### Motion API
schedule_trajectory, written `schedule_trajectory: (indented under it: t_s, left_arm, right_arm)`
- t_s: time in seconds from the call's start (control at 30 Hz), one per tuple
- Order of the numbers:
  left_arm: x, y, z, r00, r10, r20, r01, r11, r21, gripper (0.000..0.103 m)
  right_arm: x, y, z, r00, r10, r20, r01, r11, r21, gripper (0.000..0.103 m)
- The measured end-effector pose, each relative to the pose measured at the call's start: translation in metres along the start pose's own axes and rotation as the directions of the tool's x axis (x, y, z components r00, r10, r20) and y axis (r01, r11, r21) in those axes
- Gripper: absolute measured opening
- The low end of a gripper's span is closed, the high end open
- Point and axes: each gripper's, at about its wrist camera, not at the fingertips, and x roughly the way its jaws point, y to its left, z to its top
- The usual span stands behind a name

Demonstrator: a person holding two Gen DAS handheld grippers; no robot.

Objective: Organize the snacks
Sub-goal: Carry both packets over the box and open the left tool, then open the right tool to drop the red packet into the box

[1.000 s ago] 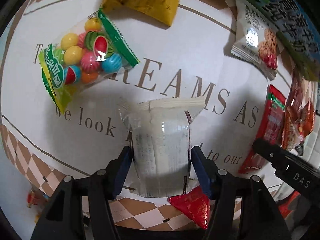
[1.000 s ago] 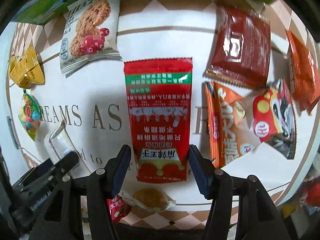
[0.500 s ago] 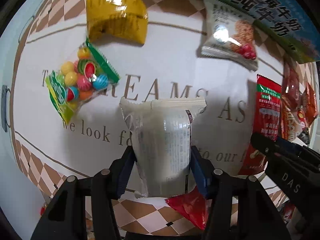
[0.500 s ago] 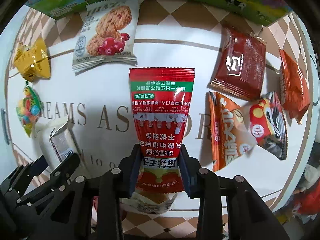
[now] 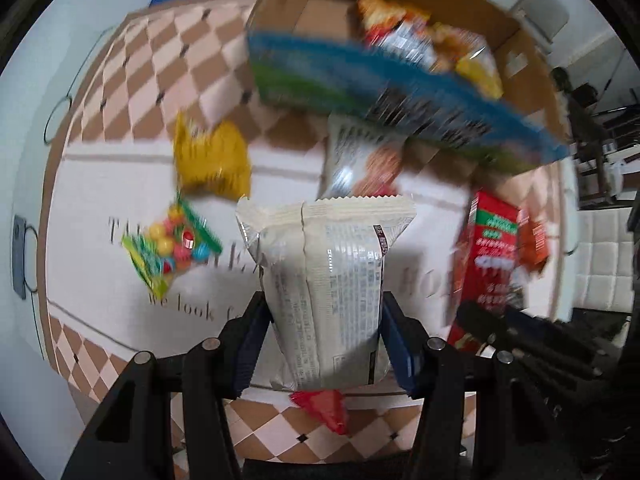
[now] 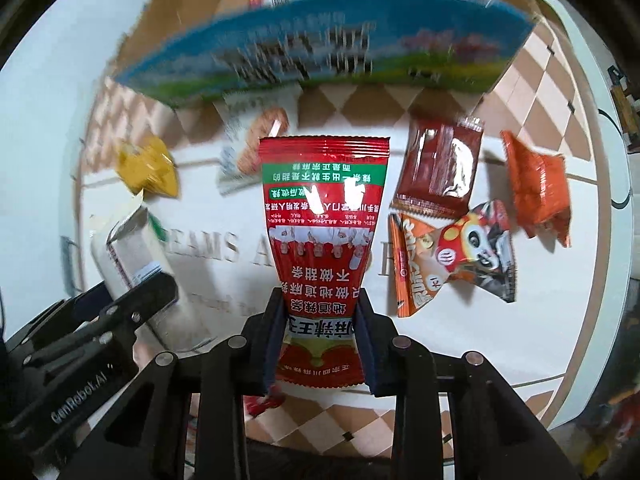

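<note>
Left gripper [image 5: 326, 344] pinches one white packet [image 5: 326, 280], long axis along the fingers, crimped end pointing toward the box [image 5: 400, 64]. Right gripper [image 6: 322, 344] pinches one red packet [image 6: 322, 232], long axis likewise along the fingers, top end toward the box. Both packets held above the tablecloth [image 6: 224, 216]. Cloth carries one yellow bag [image 5: 212, 160], one candy bag [image 5: 172, 248], one biscuit packet [image 5: 360, 156], one dark red packet [image 6: 440, 172], two orange packets [image 6: 536, 184]
</note>
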Motion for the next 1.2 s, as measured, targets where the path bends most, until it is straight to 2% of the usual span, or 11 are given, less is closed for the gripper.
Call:
schedule_trajectory:
  t_s: [0.13, 0.23, 0.4, 0.5, 0.67, 0.8, 0.9, 1.07, 1.2]
  left_arm:
    - [-0.044, -0.003, 0.03, 0.998, -0.043, 0.053, 0.041, 0.998, 0.042, 0.052]
    - [-0.065, -0.011, 0.062, 0.994, -0.068, 0.086, 0.061, 0.995, 0.078, 0.052]
    - [-0.084, -0.023, 0.121, 0.992, -0.032, 0.125, 0.014, 0.989, 0.145, 0.052]
    - [-0.074, -0.025, 0.161, 0.993, -0.004, 0.115, -0.014, 0.988, 0.156, 0.052]
    - [-0.037, -0.025, 0.221, 0.999, 0.033, 0.042, -0.04, 0.986, 0.159, 0.052]
    - [-0.006, -0.02, 0.25, 0.997, 0.07, -0.011, -0.067, 0.984, 0.166, 0.052]
    - [0.019, -0.016, 0.26, 0.994, 0.1, -0.052, -0.089, 0.981, 0.171, 0.052]
    - [0.054, -0.002, 0.258, 0.987, 0.09, -0.13, -0.073, 0.989, 0.129, 0.052]
    - [0.065, 0.005, 0.251, 0.983, 0.089, -0.159, -0.072, 0.992, 0.108, 0.052]
  right_arm:
    - [-0.054, -0.009, 0.015, 0.995, 0.063, 0.077, -0.064, 0.998, 0.003, 0.035]
    - [-0.087, -0.016, 0.048, 0.986, 0.101, 0.13, -0.103, 0.995, 0.007, 0.035]
    - [-0.096, -0.004, 0.108, 0.975, 0.094, 0.202, -0.096, 0.995, 0.001, 0.035]
    - [-0.087, 0.001, 0.146, 0.974, 0.077, 0.212, -0.079, 0.997, 0.001, 0.035]
    - [-0.054, 0.002, 0.203, 0.985, 0.04, 0.168, -0.042, 0.999, 0.01, 0.035]
    - [-0.017, -0.002, 0.233, 0.993, -0.015, 0.117, 0.015, 1.0, 0.002, 0.035]
    - [0.009, -0.008, 0.244, 0.996, -0.047, 0.072, 0.047, 0.999, 0.0, 0.035]
    - [0.044, -0.018, 0.25, 0.997, -0.074, 0.003, 0.074, 0.997, 0.001, 0.035]
    - [0.06, -0.026, 0.251, 0.995, -0.085, -0.051, 0.086, 0.996, 0.011, 0.038]
